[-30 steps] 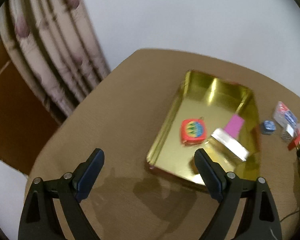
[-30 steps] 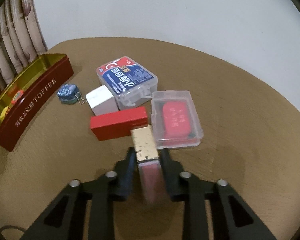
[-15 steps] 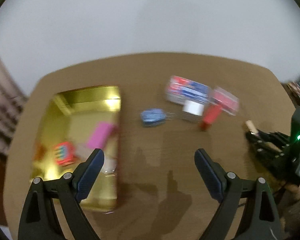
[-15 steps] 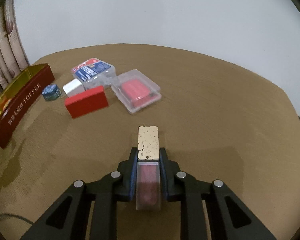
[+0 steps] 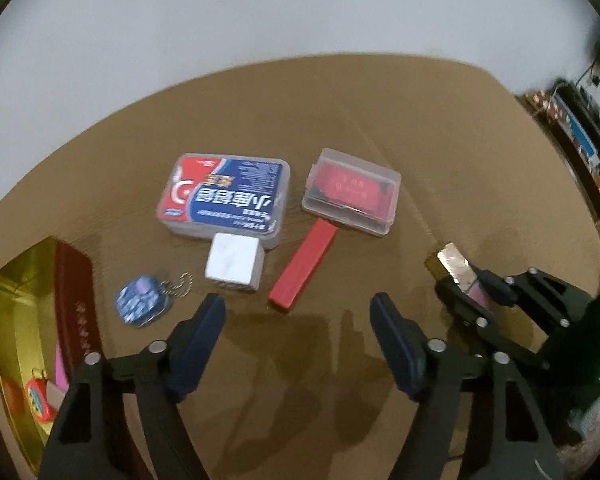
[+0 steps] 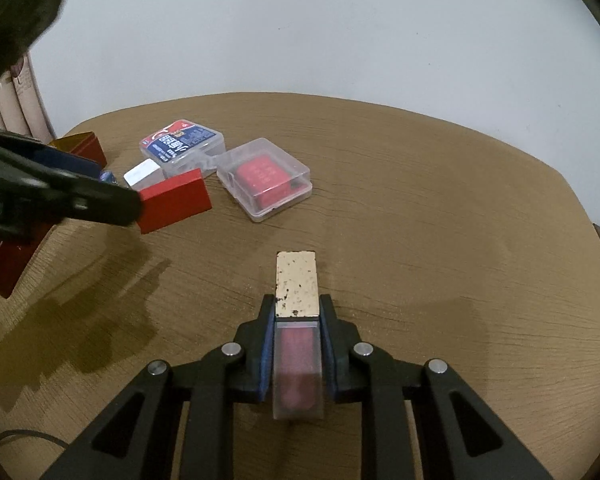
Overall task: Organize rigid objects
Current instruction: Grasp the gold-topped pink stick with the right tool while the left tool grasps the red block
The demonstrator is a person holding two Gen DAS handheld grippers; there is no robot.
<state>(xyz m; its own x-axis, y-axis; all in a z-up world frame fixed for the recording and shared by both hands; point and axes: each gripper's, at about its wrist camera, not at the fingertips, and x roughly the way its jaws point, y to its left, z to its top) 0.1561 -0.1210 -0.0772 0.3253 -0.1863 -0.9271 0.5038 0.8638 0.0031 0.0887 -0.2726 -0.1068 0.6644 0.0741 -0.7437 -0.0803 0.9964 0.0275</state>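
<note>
Left of the red block sits the gold tin. The left gripper, empty, jaws closing, hangs just before the block; mistimed, it may shove it into the white cube. Right of it, the right gripper pinches a gold-capped case.

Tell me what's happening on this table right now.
A person is sorting small items into a gold tin. The right tongs are shut on a gold-capped case, held above the table. The left tongs hover over the loose pile with nothing between their closing jaws, nearest the white cube and red box. Two clear plastic cases and a blue keychain also wait.
</note>
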